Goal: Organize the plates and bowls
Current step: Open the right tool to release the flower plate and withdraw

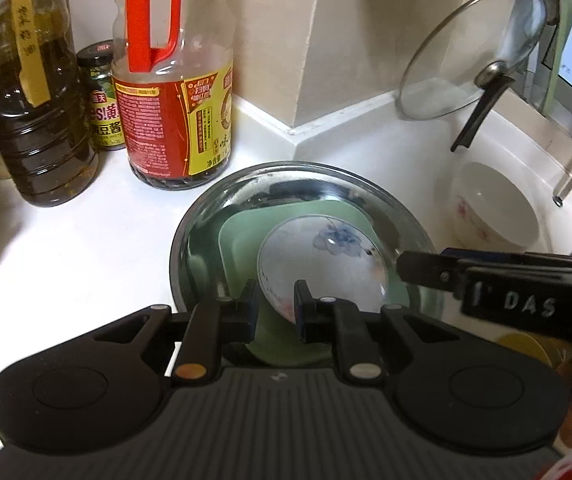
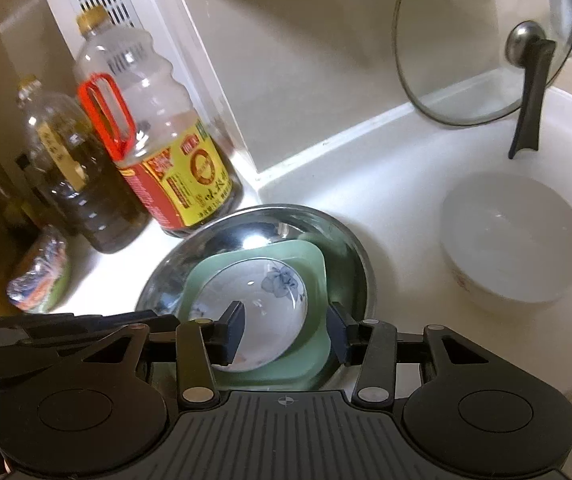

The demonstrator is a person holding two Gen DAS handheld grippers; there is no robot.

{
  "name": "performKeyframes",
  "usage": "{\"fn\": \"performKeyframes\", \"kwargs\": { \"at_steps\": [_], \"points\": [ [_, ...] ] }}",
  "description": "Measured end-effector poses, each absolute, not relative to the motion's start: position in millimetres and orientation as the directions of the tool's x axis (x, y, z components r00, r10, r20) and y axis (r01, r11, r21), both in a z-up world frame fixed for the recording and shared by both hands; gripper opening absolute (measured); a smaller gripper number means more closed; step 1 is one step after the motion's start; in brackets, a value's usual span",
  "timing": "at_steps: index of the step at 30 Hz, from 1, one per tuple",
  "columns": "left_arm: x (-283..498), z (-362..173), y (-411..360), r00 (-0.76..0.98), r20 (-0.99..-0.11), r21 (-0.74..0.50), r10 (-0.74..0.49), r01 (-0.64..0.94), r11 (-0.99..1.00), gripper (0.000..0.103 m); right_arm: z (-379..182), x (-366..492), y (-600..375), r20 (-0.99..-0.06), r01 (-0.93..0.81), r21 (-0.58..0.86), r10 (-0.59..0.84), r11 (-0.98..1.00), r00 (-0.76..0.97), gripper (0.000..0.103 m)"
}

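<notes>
Left hand-held gripper pinches the flowered bowl, whose near rim it hides; right hand-held gripper gapes, empty. White bench; spare bowl at three o'clock.

Tall bottles stand close behind the metal bowl. A glass lid leans on the wall. The counter between the metal bowl and the white bowl is bare.

**Gloss, steel and matt plastic**

The steel basin is polished metal, mirror-bright; the green square plate inside it looks smooth with a soft sheen; the blue-flowered bowl is glossy glazed ceramic, as is the white bowl; the lid is clear glass; the bottles are clear plastic; the counter is smooth white; both grippers are matt black plastic.
</notes>
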State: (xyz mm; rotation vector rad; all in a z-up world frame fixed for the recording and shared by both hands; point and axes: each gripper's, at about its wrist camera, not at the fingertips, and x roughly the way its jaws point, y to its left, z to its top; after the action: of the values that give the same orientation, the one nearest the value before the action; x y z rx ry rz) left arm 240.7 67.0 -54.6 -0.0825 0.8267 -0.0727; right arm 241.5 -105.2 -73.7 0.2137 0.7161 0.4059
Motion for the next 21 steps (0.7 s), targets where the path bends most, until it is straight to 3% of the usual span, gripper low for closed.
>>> {"fn": "performKeyframes", "kwargs": {
  "at_steps": [21],
  "points": [
    [124.6, -31.0, 21.6, 0.690, -0.717, -0.085, -0.095, 0.048, 0.995, 0.016, -57.3, 120.7, -169.6, -0.534, -0.326, 0.377, 0.491, 0.867, 0.688, 0.049]
  ]
}}
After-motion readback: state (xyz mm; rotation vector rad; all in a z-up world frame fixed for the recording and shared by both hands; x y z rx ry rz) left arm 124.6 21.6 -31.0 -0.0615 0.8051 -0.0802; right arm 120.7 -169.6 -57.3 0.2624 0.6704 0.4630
